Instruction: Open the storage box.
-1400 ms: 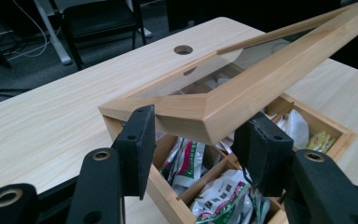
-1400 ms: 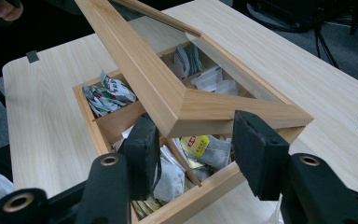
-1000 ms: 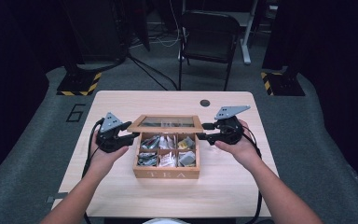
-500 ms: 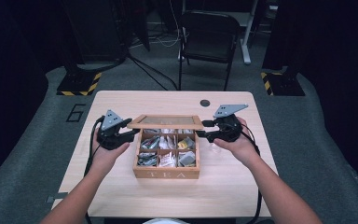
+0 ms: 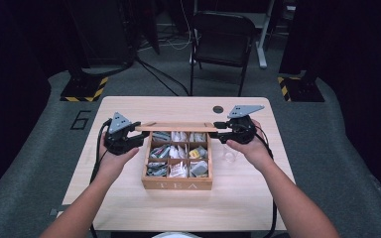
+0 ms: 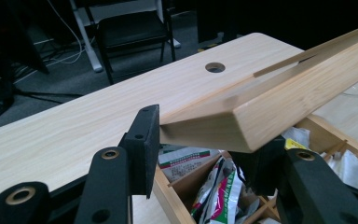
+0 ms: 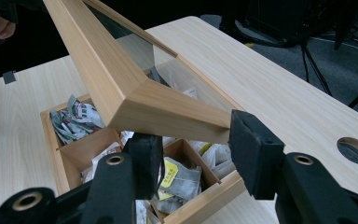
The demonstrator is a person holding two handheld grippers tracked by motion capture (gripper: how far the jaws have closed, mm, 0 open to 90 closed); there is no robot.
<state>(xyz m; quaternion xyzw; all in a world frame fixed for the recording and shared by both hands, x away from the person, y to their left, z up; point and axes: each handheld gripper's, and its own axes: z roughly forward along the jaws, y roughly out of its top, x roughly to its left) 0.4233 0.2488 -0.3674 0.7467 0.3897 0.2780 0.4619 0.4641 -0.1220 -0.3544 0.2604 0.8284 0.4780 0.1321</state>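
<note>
– Swung forward since a second ago, the glass-paned wooden lid [image 5: 176, 127] now hangs tilted over the light wooden tea box [image 5: 177, 184], hinged at its 12 o'clock edge.
– Left gripper [image 5: 139, 140] and right gripper [image 5: 217, 129] pinch its 9 and 3 o'clock corners. Stiff frame, fragile pane: grip the wood only.

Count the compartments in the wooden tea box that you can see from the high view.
9, in a three-by-three grid inside the tea box: three along the front, three across the middle, three at the back. The raised lid partly covers the back row, so those are harder to make out.
</note>
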